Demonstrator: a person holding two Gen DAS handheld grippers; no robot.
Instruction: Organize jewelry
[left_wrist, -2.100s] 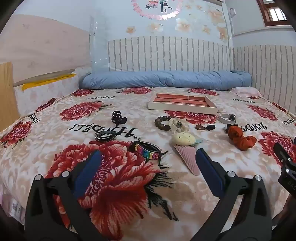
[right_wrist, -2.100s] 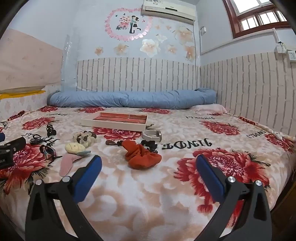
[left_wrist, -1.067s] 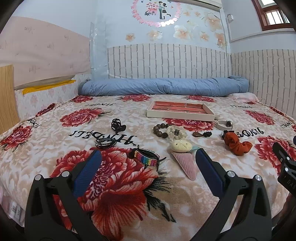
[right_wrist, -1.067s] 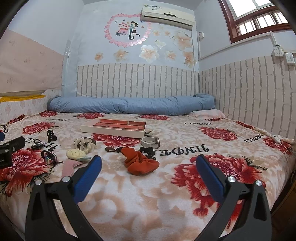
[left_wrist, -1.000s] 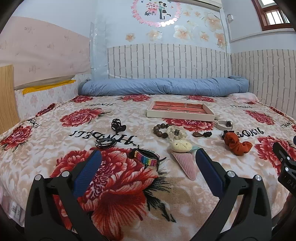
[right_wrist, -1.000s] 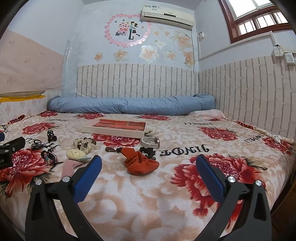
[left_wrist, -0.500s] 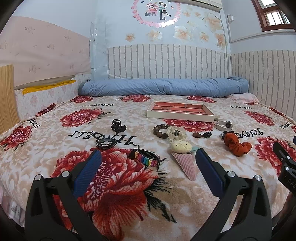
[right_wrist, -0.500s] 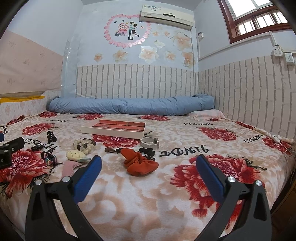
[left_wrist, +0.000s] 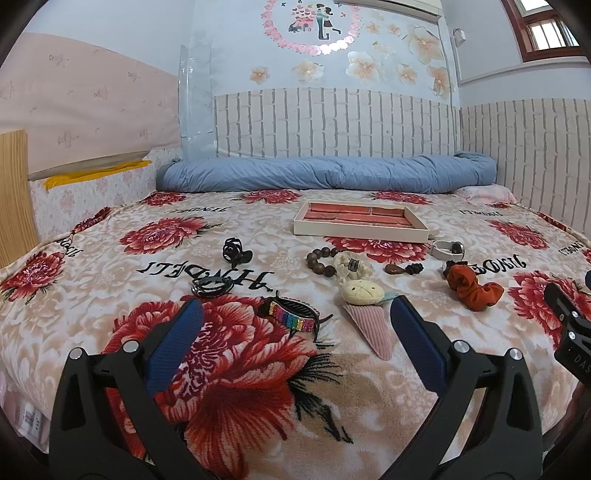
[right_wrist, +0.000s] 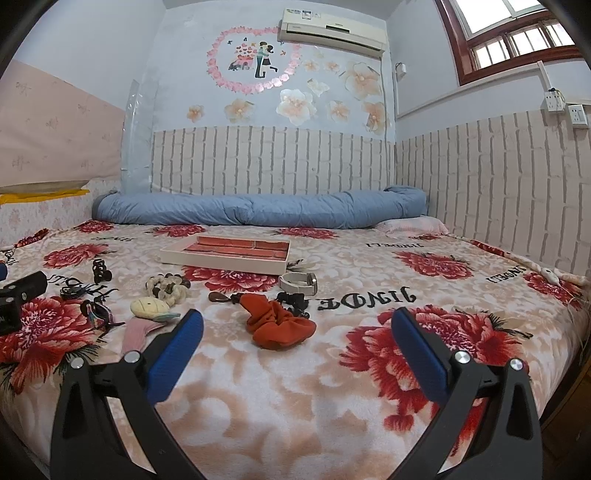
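Note:
A white jewelry tray (left_wrist: 361, 232) (right_wrist: 221, 263) with red compartments lies mid-bed. In front of it lie scattered pieces: a wooden bead bracelet (left_wrist: 318, 258), a white bracelet (left_wrist: 352, 266), a rainbow hair clip (left_wrist: 293, 318), a black claw clip (left_wrist: 235, 251), a dark ring-shaped piece (left_wrist: 211, 286), a cream and pink ice-cream clip (left_wrist: 365, 306), an orange scrunchie (left_wrist: 472, 290) (right_wrist: 279, 323) and a white watch (left_wrist: 447, 249) (right_wrist: 298, 283). My left gripper (left_wrist: 295, 325) is open, short of the rainbow clip. My right gripper (right_wrist: 295, 328) is open too, just short of the scrunchie. Neither holds anything.
The floral blanket (left_wrist: 236, 373) covers the whole bed. A rolled blue quilt (left_wrist: 325, 178) lies along the brick-pattern wall behind the tray. A wooden board (left_wrist: 14, 199) stands at the left edge. The right gripper's body (left_wrist: 569, 332) shows at the left view's right edge.
Both views have tilted up slightly since two seconds ago, so more wall shows. No object on the bed has moved. Both grippers have stayed open.

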